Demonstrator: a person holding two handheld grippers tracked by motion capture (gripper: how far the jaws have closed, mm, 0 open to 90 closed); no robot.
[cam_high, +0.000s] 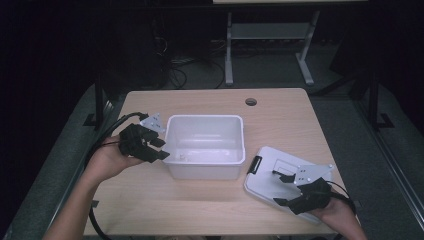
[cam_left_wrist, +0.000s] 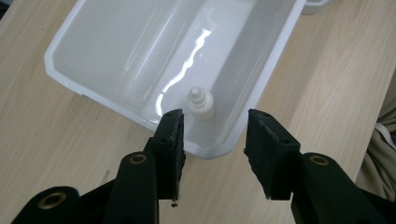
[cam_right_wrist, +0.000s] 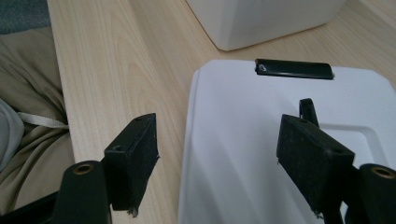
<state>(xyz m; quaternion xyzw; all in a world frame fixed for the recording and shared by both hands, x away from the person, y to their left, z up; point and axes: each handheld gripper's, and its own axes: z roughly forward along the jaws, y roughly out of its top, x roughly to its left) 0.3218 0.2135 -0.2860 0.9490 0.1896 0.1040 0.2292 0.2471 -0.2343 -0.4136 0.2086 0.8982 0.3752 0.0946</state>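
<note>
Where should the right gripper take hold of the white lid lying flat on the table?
Probably by the near left edge of the white lid, coming in level from the person's side. It lies flat beside the bin, so its thin rim is what the jaws can span; the right gripper already straddles that edge, open.

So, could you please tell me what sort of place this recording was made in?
Probably a lab or workshop set up for recording, not a home: a plain wooden table with a cable hole, loose cables on the floor behind it, a metal desk frame beyond, and dark surroundings.
</note>
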